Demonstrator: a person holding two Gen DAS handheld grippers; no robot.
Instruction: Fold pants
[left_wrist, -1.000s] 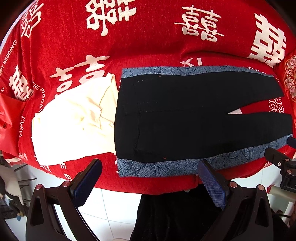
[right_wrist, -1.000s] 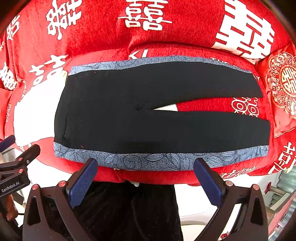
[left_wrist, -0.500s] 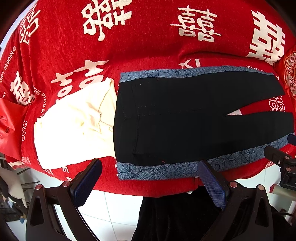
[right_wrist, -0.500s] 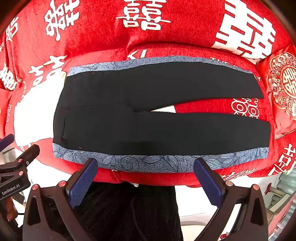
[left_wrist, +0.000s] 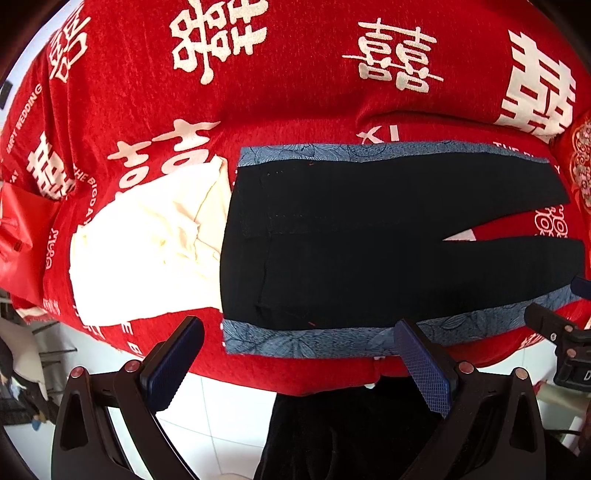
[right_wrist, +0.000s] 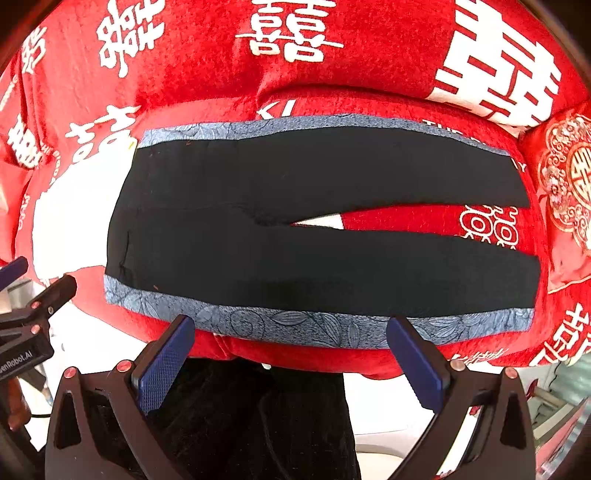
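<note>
Left wrist view: the left gripper (left_wrist: 299, 363) has its jaws spread wide and empty, hovering at the near edge of the red bedspread with white characters (left_wrist: 295, 92). The right gripper (right_wrist: 290, 354) is likewise spread. Black pants with blue patterned side stripes (left_wrist: 369, 240) lie flat, legs pointing right, beside a cream folded cloth (left_wrist: 147, 258) to their left.

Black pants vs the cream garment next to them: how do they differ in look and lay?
Colour: the black pants are black with blue patterned side strips; the cream garment is plain cream.
Lay: the pants lie flat and spread out, legs parted; the cream garment is rumpled with creases.
Extent: the pants cover more of the red cover.
Both rest on that cover, edges meeting, with neither gripped.
</note>
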